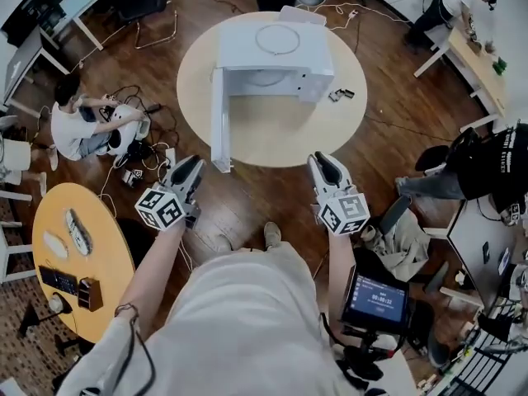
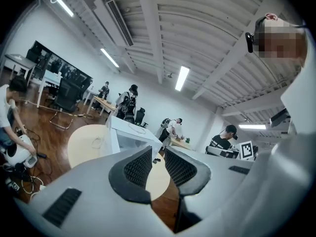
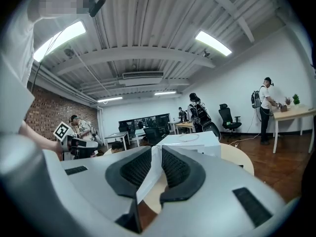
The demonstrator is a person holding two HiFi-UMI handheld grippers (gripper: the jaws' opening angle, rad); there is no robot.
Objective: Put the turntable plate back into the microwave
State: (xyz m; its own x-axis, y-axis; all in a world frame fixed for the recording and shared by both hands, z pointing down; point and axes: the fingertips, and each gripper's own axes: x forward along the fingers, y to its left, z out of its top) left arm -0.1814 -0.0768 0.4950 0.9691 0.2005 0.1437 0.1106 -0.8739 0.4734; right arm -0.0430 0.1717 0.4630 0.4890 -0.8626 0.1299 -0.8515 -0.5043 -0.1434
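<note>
**Now: Plate on the Microwave's Roof, Both Grippers Empty**

Up on the flat top of the microwave (image 1: 276, 64) lies the turntable plate (image 1: 277, 38), a clear round disc that reads as a thin pale ring against the white shell. The microwave is a boxy white cabinet. Its door (image 1: 218, 122) stands swung open toward the left of the head view, and the cavity faces the person. It sits on a round table (image 1: 280, 143) with a smooth pale-beige top, over a dark plank floor.

The left gripper (image 1: 188, 165) and the right gripper (image 1: 327, 162) are held well short of the table. Each is a smooth grey moulded shell carrying a cube (image 1: 162, 207) faced with black-and-white square markers.

In the left gripper view the dark ribbed pads (image 2: 138, 167) stand a little apart with nothing between them. In the right gripper view the pads (image 3: 136, 169) leave only a narrow gap, also empty; the far door merely shows through it.

A small dark screen (image 1: 378, 291) at the person's side shows light digits too small to read.
</note>
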